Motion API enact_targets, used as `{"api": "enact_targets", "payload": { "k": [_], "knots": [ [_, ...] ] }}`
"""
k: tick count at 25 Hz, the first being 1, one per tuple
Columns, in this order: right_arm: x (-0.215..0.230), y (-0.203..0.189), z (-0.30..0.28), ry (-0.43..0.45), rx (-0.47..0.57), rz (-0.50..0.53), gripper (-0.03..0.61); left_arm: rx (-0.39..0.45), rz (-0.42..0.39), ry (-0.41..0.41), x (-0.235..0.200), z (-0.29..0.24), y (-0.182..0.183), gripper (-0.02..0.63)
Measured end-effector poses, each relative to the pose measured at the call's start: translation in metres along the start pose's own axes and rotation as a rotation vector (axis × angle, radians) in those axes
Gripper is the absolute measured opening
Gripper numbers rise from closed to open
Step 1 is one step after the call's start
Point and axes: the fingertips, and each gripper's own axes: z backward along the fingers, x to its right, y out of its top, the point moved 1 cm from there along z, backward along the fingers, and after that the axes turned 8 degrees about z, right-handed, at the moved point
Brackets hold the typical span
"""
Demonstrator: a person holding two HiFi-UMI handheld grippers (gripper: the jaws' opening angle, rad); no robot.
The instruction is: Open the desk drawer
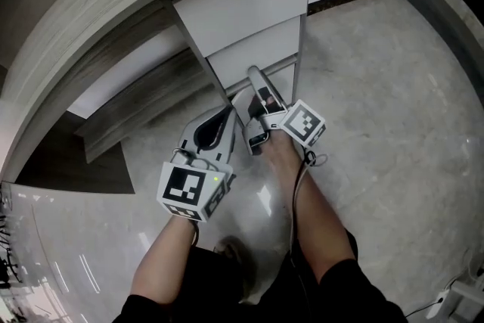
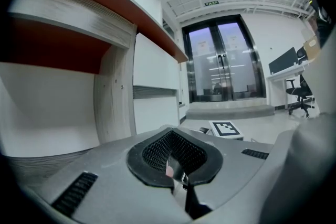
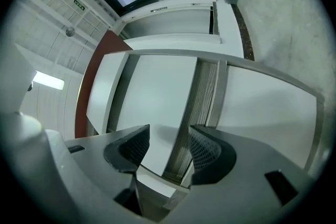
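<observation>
The drawer (image 1: 253,48) under the desk (image 1: 113,7) looks stiff, smooth and handle-free, so I'd grab its front edge by the grooved gap (image 3: 202,102) (should slide easily), which sits between the right gripper (image 3: 167,147)'s wide-open, empty fingers (image 3: 209,152), not touching; the left gripper (image 2: 176,164) is closed on nothing.

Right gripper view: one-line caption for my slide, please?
Right gripper with fingers spread, nothing gripped, framing the wood-grain strip between two white panels of the desk's drawer unit.

Both forearms (image 1: 318,215) are extended forward, side by side. The left gripper (image 1: 225,116) is closed tight; the right gripper (image 1: 254,79), reaching farther, is spread wide.
</observation>
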Motion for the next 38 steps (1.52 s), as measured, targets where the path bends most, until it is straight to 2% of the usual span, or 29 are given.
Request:
{"api": "enact_targets", "payload": {
  "k": [6, 11, 13, 14, 20, 25, 29, 34, 38],
  "knots": [
    [0.005, -0.002, 0.000, 0.018, 0.026, -0.093, 0.192, -0.018, -0.033, -0.021, -0.001, -0.006, -0.007, 0.002],
    [0.010, 0.003, -0.002, 0.014, 0.058, -0.140, 0.190, -0.014, -0.024, -0.024, -0.008, -0.010, -0.008, 0.002],
    [0.008, 0.003, -0.002, 0.015, 0.046, -0.141, 0.184, -0.013, -0.013, -0.021, -0.010, -0.009, -0.008, 0.002],
    [0.008, 0.003, -0.002, 0.016, 0.040, -0.139, 0.143, -0.013, -0.003, -0.018, -0.011, -0.009, -0.008, 0.002],
    [0.009, 0.003, 0.001, 0.014, 0.045, -0.152, 0.123, -0.002, 0.010, -0.021, -0.011, -0.010, -0.006, 0.002],
    [0.002, 0.004, 0.004, 0.030, 0.024, -0.128, 0.095, 0.003, -0.048, -0.021, -0.015, -0.010, -0.005, 0.002],
    [0.004, 0.000, 0.010, 0.022, 0.007, -0.120, 0.089, 0.004, -0.028, -0.005, -0.021, -0.010, -0.006, 0.002],
    [0.002, -0.001, 0.019, 0.027, -0.018, -0.097, 0.084, -0.023, -0.115, -0.020, -0.018, -0.011, -0.011, 0.002],
    [-0.003, -0.002, 0.030, 0.044, -0.048, -0.082, 0.077, -0.015, -0.099, 0.002, -0.026, -0.007, -0.009, 0.002]
  ]
}}
